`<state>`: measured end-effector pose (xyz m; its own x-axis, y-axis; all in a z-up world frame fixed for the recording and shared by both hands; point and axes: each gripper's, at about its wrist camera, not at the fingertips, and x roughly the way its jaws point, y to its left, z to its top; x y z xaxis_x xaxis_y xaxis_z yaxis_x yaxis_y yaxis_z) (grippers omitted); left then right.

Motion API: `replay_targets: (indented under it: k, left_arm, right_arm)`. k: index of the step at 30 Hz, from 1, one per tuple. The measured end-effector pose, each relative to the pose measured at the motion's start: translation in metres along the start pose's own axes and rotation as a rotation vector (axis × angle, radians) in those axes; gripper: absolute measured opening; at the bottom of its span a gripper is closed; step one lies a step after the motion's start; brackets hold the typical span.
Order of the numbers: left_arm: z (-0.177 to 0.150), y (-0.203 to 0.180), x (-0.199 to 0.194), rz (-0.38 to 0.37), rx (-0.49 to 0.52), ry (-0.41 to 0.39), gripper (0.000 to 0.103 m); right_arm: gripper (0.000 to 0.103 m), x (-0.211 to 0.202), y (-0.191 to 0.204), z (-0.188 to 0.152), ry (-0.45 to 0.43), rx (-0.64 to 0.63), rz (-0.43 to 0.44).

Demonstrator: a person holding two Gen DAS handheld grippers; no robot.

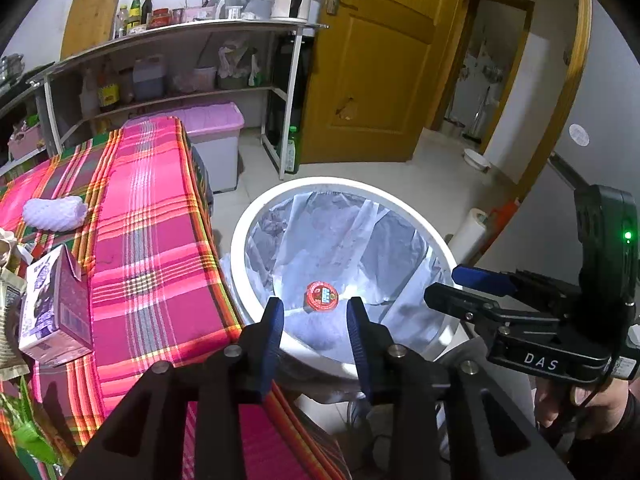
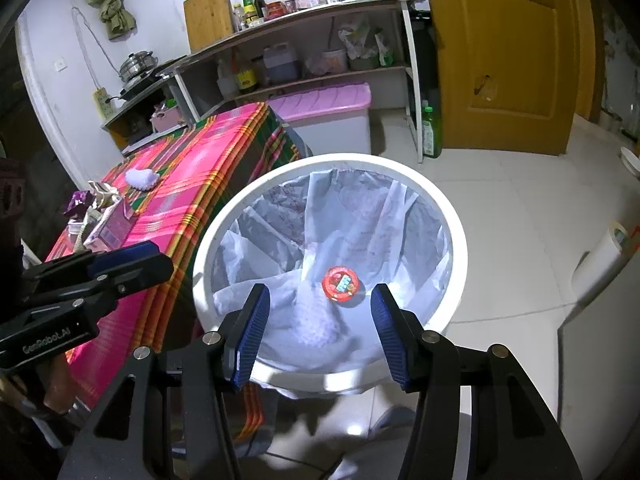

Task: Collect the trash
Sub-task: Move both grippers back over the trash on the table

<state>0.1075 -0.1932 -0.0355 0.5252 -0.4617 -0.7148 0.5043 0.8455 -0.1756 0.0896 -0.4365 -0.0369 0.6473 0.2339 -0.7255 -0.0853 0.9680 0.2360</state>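
A white round bin (image 1: 256, 208) (image 2: 452, 216) with a clear liner stands on the floor beside the table. At its bottom lie a red round tub (image 1: 322, 297) (image 2: 342, 284) and a white foam net (image 2: 316, 320). My left gripper (image 1: 315, 312) hangs over the bin's near rim, open with nothing between its blue pads. My right gripper (image 2: 320, 296) also hovers above the bin, open and empty. Each shows in the other's view: the right gripper (image 1: 472, 284), the left gripper (image 2: 140, 260). On the pink plaid tablecloth (image 1: 152, 240) rest another foam net (image 1: 54, 214) (image 2: 142, 179), a purple carton (image 1: 54, 312) (image 2: 108, 230) and wrappers.
A pink-lidded storage box (image 1: 216, 120) sits behind the table, under a cluttered shelf unit (image 1: 180, 60). A green bottle (image 2: 432, 132) stands by the shelf leg, near a yellow door (image 1: 380, 60). A white paper roll (image 1: 470, 228) stands right of the bin on the tiled floor.
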Motion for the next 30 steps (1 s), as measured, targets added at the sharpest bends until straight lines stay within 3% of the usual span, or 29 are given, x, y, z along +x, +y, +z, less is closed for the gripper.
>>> replay_targets:
  k: [12,30]
  left_arm:
    - [-0.006,0.006,-0.044,0.044,-0.038,-0.086,0.033]
    - [-0.036,0.042,-0.120,0.219,-0.110,-0.206,0.033]
  right_arm:
    - [0.054,-0.027,0.031,0.003,-0.058,-0.064,0.046]
    - [0.054,-0.033,0.098,-0.004,-0.047,-0.186,0.148]
